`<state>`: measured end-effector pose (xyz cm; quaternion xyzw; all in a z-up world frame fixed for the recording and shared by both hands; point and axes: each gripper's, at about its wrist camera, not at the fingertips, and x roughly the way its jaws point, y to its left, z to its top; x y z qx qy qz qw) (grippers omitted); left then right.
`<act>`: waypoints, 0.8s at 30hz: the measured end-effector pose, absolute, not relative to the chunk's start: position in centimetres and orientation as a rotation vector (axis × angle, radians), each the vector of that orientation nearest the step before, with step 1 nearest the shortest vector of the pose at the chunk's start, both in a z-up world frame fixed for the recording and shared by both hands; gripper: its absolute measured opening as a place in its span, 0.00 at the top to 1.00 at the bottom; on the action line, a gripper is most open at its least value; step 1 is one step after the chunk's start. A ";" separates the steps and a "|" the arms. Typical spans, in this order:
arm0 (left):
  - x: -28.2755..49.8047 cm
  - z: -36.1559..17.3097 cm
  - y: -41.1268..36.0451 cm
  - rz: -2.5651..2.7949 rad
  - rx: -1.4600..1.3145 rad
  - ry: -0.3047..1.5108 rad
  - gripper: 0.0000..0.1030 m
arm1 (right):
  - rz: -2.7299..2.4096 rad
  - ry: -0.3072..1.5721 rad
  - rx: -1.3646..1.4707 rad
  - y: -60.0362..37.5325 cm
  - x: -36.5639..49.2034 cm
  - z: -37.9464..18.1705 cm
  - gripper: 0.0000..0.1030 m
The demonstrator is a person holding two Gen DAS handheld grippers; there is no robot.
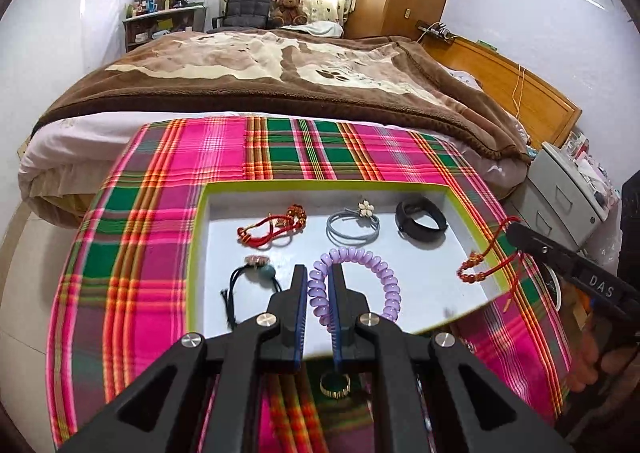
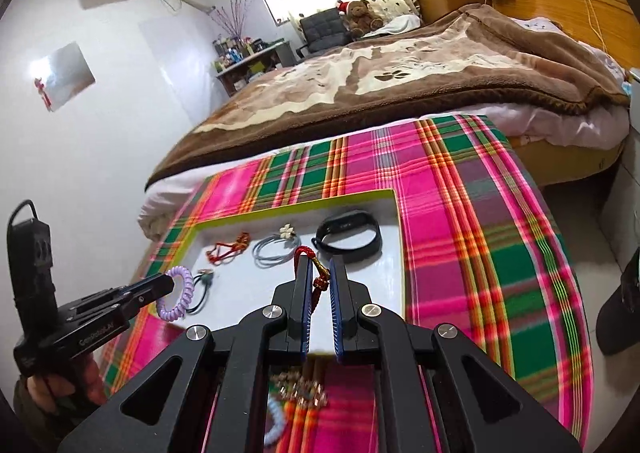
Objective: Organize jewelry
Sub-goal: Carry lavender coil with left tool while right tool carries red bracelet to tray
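Filling the room behind, a bed (image 1: 280, 69) under a brown blanket (image 2: 400, 69) abuts the desk, which is draped in pink-green plaid cloth (image 1: 160, 189) (teddy bear (image 1: 289, 7) beyond). On it, a green-rimmed tray (image 1: 199, 237) holds bracelets. Left gripper (image 1: 318, 277) jaws clamp the purple coil bracelet (image 1: 386, 273); right gripper (image 2: 320, 273) jaws pinch the red cord bracelet (image 2: 320, 279) above the tray.
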<state>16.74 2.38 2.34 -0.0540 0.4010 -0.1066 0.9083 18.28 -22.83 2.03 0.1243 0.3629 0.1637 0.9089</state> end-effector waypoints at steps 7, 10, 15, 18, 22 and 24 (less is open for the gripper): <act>19.7 0.3 1.9 -0.218 -0.102 0.879 0.90 | 0.356 0.793 0.223 -21.7 21.3 0.1 0.92; 20.7 -0.6 2.0 -0.218 -0.116 0.910 0.90 | 0.332 0.828 0.197 -21.5 22.5 -1.0 0.92; 21.5 -1.5 1.9 -0.210 -0.114 0.922 0.90 | 0.302 0.860 0.122 -21.5 23.0 -1.9 0.92; 21.6 -1.7 1.7 -0.191 -0.101 0.923 0.89 | 0.274 0.866 0.074 -21.4 23.0 -2.1 0.92; 21.9 -2.2 1.6 -0.190 -0.101 0.936 0.89 | 0.255 0.870 0.014 -21.0 22.9 -2.3 0.91; 21.9 -2.3 1.4 -0.185 -0.086 0.935 0.89 | 0.242 0.874 -0.014 -20.8 22.9 -2.4 0.92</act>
